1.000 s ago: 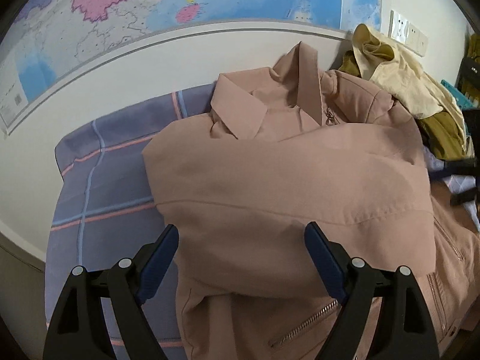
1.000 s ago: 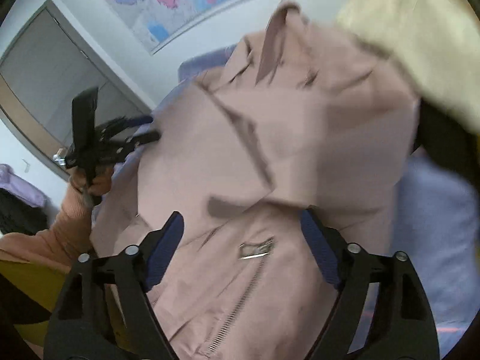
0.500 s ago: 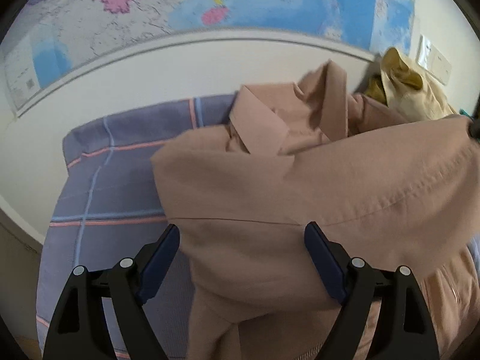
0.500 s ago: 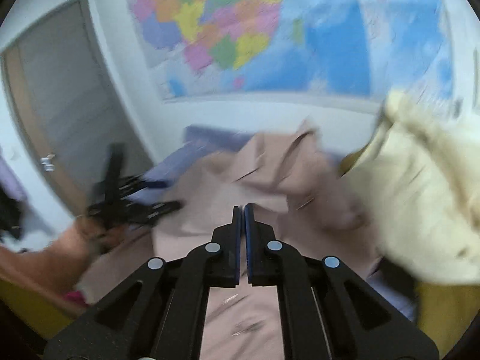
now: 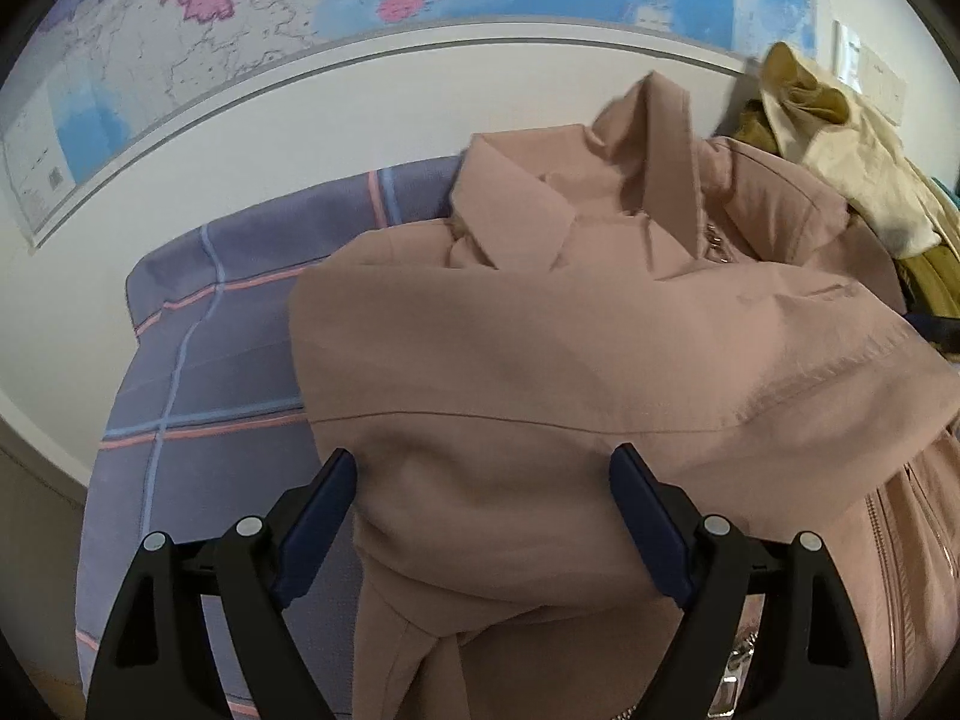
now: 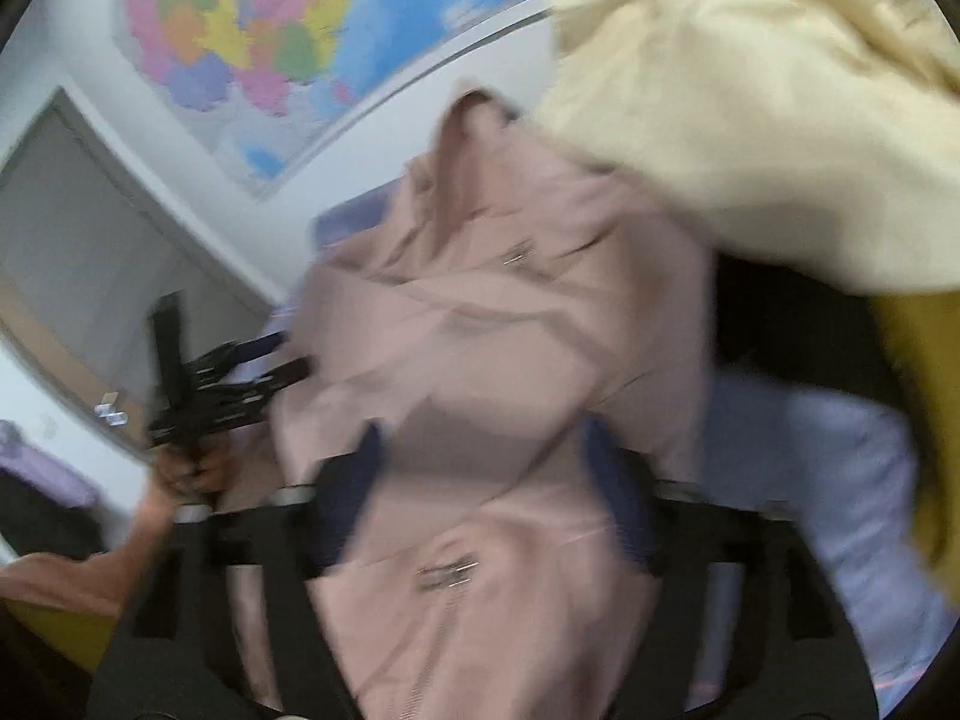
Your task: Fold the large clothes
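A dusty-pink zip jacket (image 5: 540,360) lies on a purple checked bed sheet (image 5: 228,360), collar toward the wall, with a sleeve folded across its body. My left gripper (image 5: 483,474) is open, its blue-padded fingers (image 5: 318,510) spread just above the jacket's left part. In the blurred right wrist view the same jacket (image 6: 510,330) fills the middle. My right gripper (image 6: 486,450) is open over its lower front near the zip. The left gripper (image 6: 252,372) shows there at the jacket's left edge, held by a hand.
A pile of cream (image 5: 852,138) and mustard clothes (image 5: 930,282) sits at the right by the wall; it looms large in the right wrist view (image 6: 750,108). A wall map (image 5: 360,12) hangs behind the bed. A grey door (image 6: 90,240) is at left.
The right gripper was shut half a second ago, lifted over the jacket, and is now open and low over it. The raised sleeve has dropped across the jacket. The left gripper stayed open.
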